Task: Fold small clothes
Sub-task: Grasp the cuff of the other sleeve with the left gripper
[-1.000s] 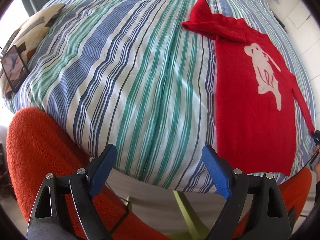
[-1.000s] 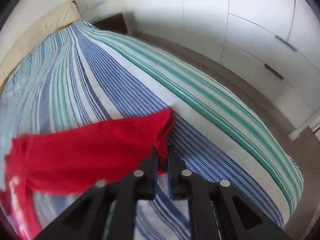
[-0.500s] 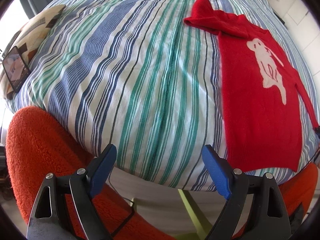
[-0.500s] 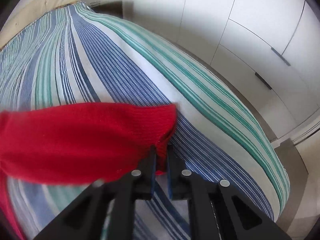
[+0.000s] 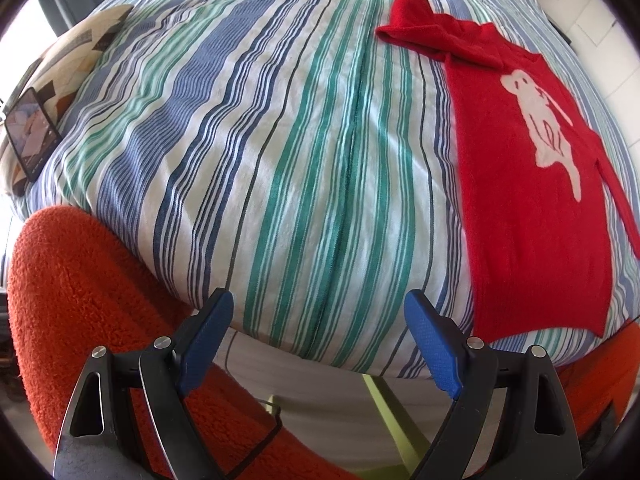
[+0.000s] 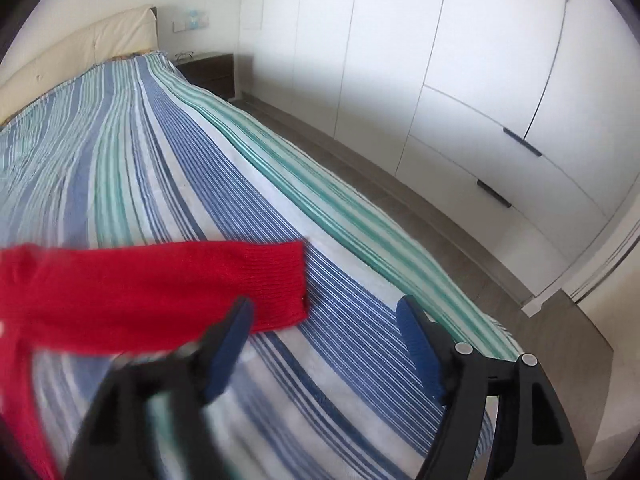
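A small red sweater (image 5: 532,184) with a white animal figure lies flat on the striped bed (image 5: 280,140), at the right in the left wrist view. Its far sleeve is bunched at the top. My left gripper (image 5: 318,328) is open and empty, held off the bed's near edge, left of the sweater's hem. In the right wrist view the other red sleeve (image 6: 168,284) lies stretched out on the bed, its cuff just ahead of my right gripper (image 6: 326,332). That gripper is open and holds nothing.
An orange fleecy seat (image 5: 80,300) sits below the bed's near edge. A phone (image 5: 30,132) leans on a patterned pillow (image 5: 68,52) at the left. White wardrobe doors (image 6: 480,80) and a dark nightstand (image 6: 208,70) stand beyond the bed's right side.
My right gripper opened and let go of the sleeve cuff, which now lies flat on the bed. The left gripper stayed open and shifted slightly.
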